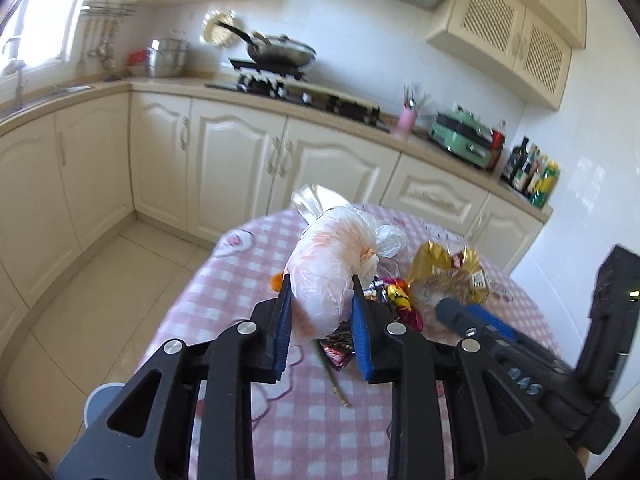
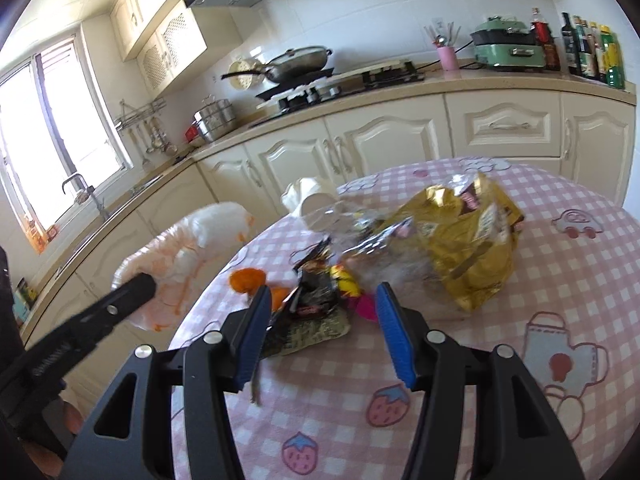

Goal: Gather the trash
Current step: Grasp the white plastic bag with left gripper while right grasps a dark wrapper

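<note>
Left gripper (image 1: 320,308) is clamped on a plastic bag (image 1: 332,264), held up off the table (image 1: 224,288). Right gripper (image 2: 320,328) hovers low with jaws apart, pointing at the wrappers (image 2: 316,300).

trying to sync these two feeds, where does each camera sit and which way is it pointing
Left wrist: sits on the left gripper, looking along its fingers at the plastic bag clamped between them, kitchen counter beyond; the right gripper pokes in at right.
Right wrist: sits on the right gripper, open above the dark wrappers on the checked table; the left gripper enters at left, holding the bag.
Shared: the bag, the gold bag, the table, the wok.
</note>
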